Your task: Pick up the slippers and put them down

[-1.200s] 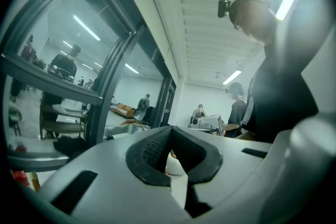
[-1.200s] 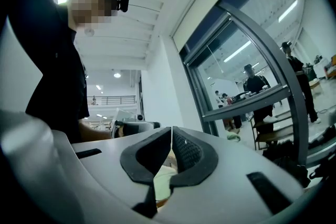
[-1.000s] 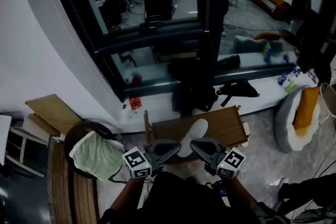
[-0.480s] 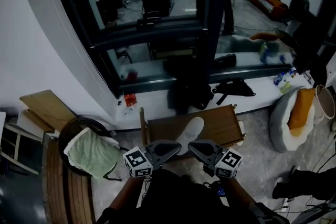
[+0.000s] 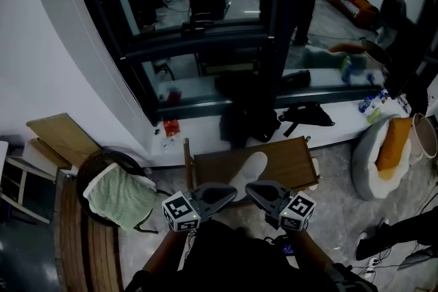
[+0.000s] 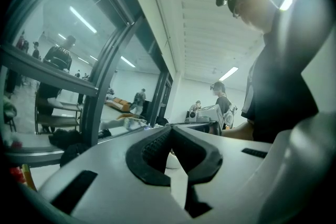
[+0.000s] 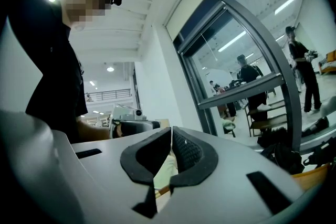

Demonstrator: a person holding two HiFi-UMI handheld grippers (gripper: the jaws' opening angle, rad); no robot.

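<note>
One white slipper [image 5: 250, 170] lies on a low brown wooden tray [image 5: 291, 162] on the floor, just beyond both grippers. Only that one slipper shows. My left gripper [image 5: 234, 190] and right gripper [image 5: 248, 188] are held level close to my body, tips turned toward each other, a little nearer to me than the slipper. In the left gripper view the left gripper [image 6: 170, 129] has its jaws met at the tips with nothing between them. In the right gripper view the right gripper [image 7: 171, 129] is likewise shut and empty. A pale patch shows behind each pair of jaws.
A green towel [image 5: 120, 196] drapes a dark round basket at the left, by a wooden bench [image 5: 76, 243]. A white and orange cushion [image 5: 384, 152] sits at the right. A black bag [image 5: 307, 114] lies on the ledge below the glass wall. People stand behind the glass.
Both grippers stay where they were, still shut. The head view has shifted slightly, and people behind the glass have moved.
</note>
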